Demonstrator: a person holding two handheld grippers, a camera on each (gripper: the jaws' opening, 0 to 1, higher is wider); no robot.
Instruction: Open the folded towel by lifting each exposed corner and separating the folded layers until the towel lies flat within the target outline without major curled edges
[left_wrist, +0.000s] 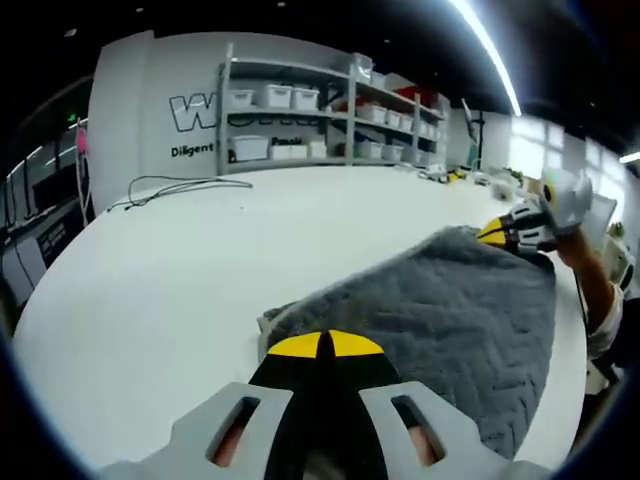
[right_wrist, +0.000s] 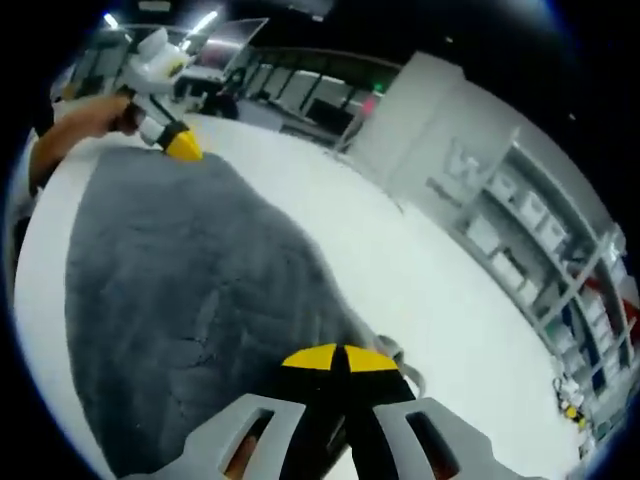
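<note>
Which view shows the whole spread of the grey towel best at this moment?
The right gripper view: the grey towel stretches across the white table from the right gripper to the left gripper at its far corner. The left gripper view shows the towel foreshortened, partly behind its own jaws.

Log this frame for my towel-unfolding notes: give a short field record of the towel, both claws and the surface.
towel: grey towel, spread on the table, stretched between the two claws
left claw: left claw shut on a towel corner
right claw: right claw shut on the opposite corner
surface: white table
cable: black cable lying far from the towel
background: shelving with white bins
target outline: cannot tell
</note>
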